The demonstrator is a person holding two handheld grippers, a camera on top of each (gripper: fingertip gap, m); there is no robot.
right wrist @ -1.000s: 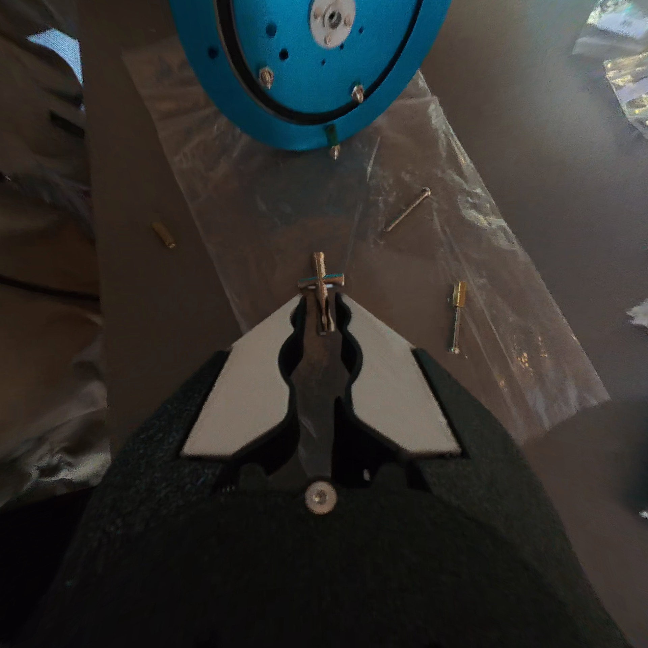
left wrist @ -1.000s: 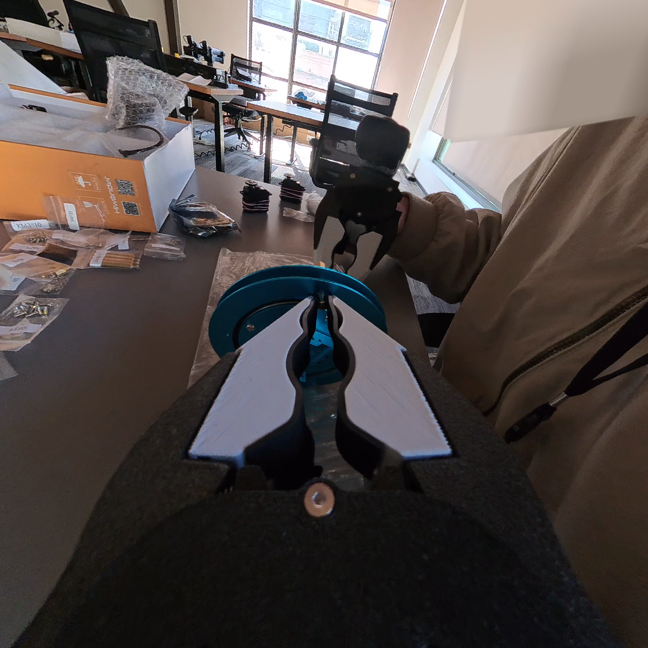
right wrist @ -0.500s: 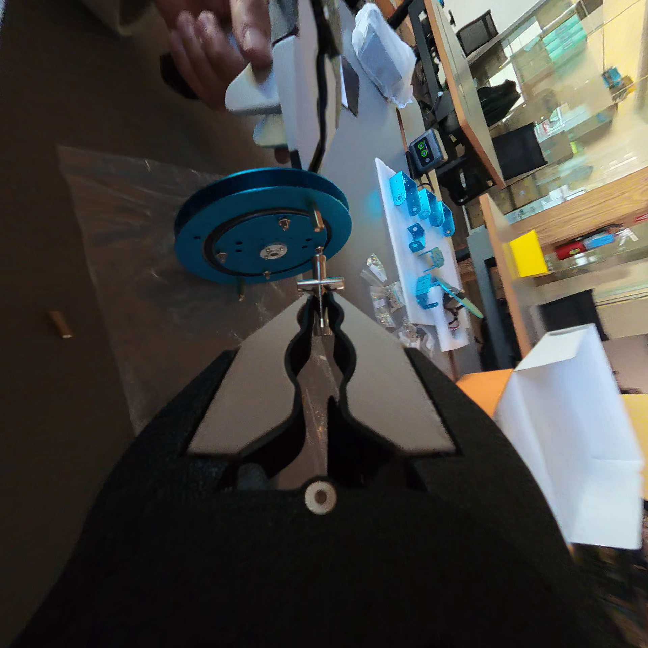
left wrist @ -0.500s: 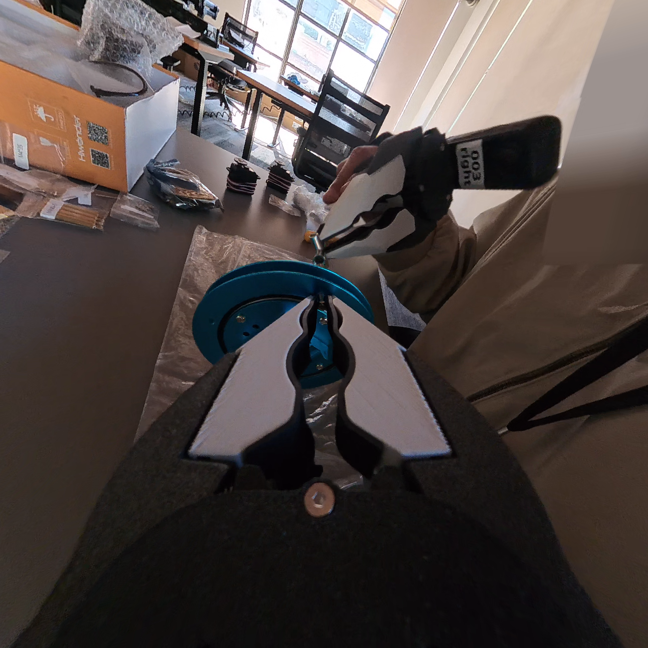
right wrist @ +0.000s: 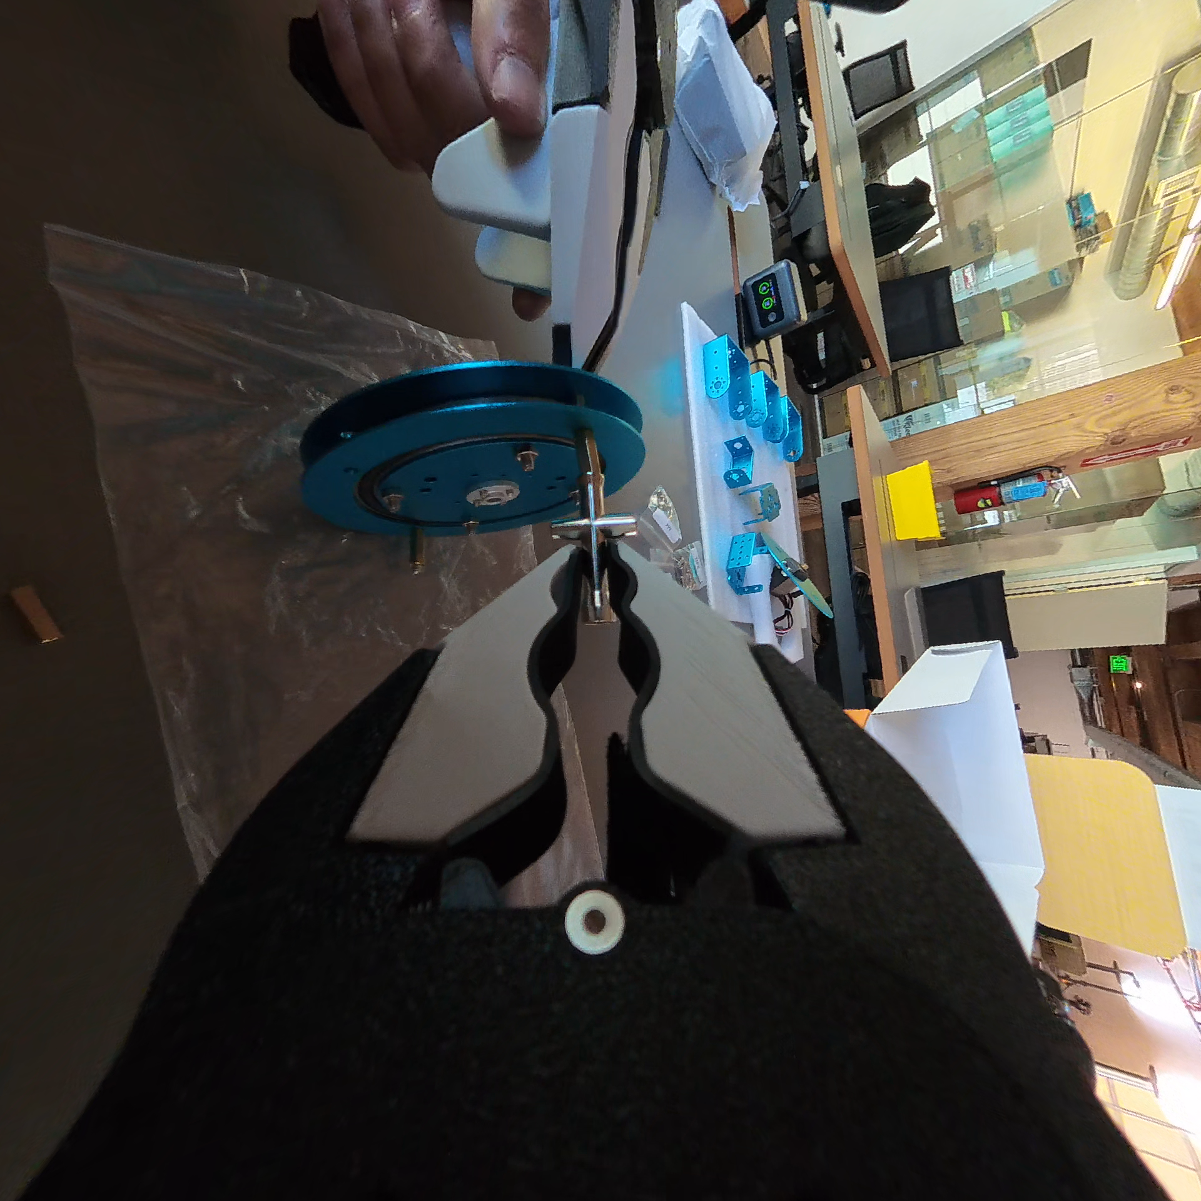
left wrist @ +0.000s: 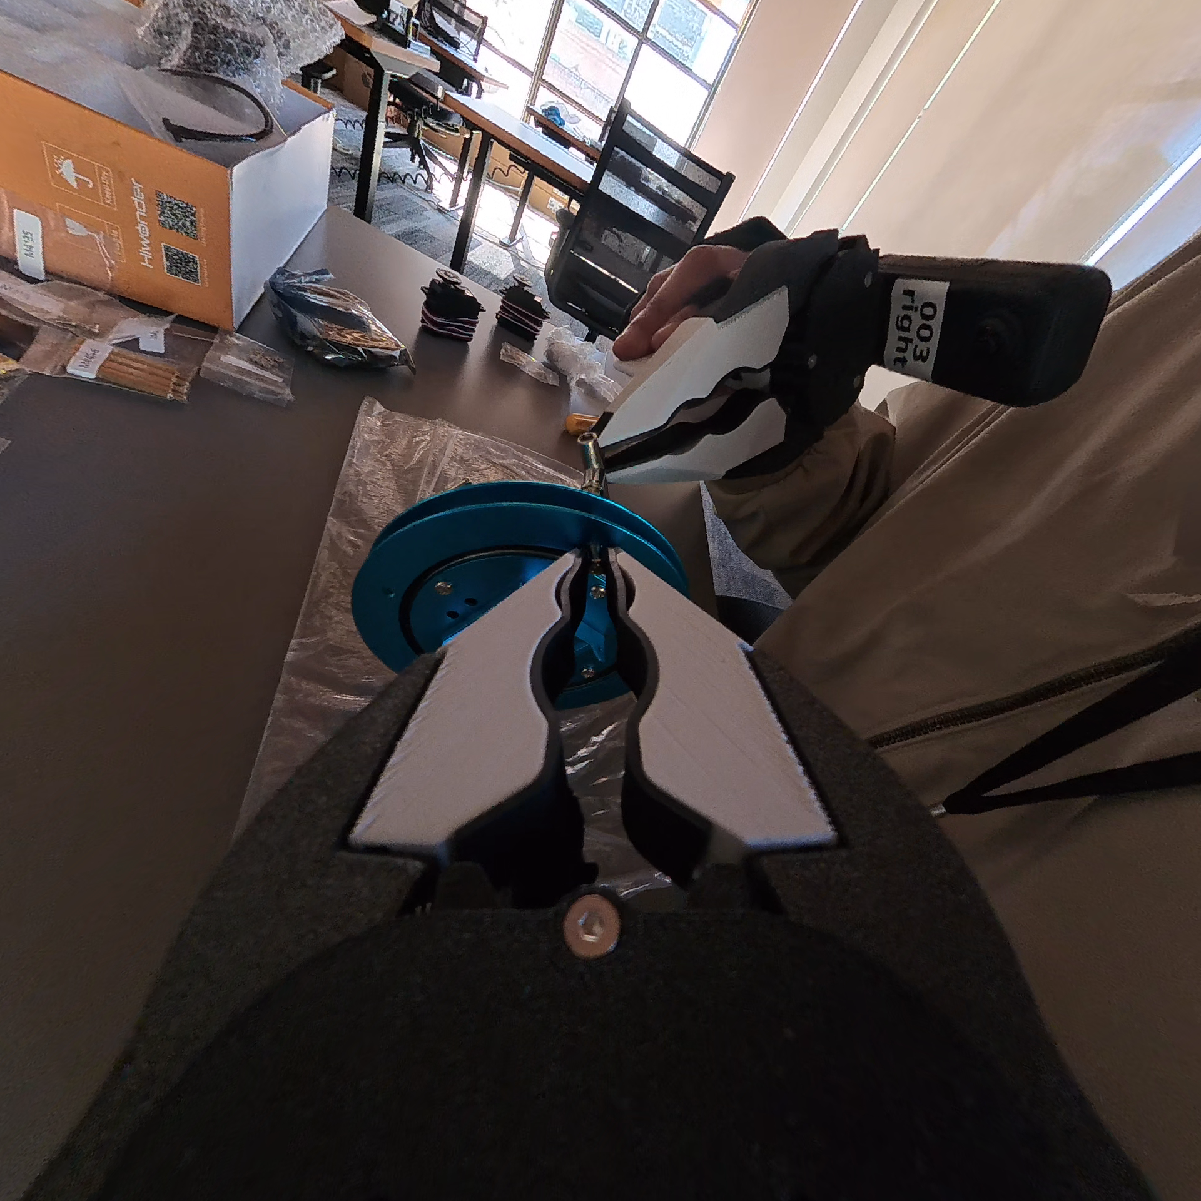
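Note:
A blue round two-plate disc (left wrist: 416, 585) sits tilted on a clear plastic bag (left wrist: 403, 468). My left gripper (left wrist: 594, 555) is shut on the disc's near rim and holds it up. It also shows from the right wrist view (right wrist: 565, 351), above the disc (right wrist: 416, 455). My right gripper (right wrist: 593, 552) is shut on a small silver cross wrench (right wrist: 594, 523). The wrench's tip meets a brass standoff (right wrist: 588, 455) that stands on the disc's face. In the left wrist view the right gripper (left wrist: 604, 458) hangs over the disc's far rim with the wrench (left wrist: 590, 458).
An orange and white box (left wrist: 130, 227), bagged hardware (left wrist: 130, 370) and two black servos (left wrist: 451, 312) lie at the back left. A loose brass standoff (right wrist: 36, 614) lies on the dark table. Blue brackets (right wrist: 754, 416) rest on a white foam sheet. A person's tan jacket (left wrist: 975, 585) fills the right. About 5 cm separates my left fingertips from my right. Left tips and right tips are each some 15 cm from the loose brass standoff (right wrist: 36, 614).
My right gripper has lifted the cross wrench off the plastic bag, swung round to face the disc and brought its tip onto the brass standoff. My left gripper has kept its hold on the disc.

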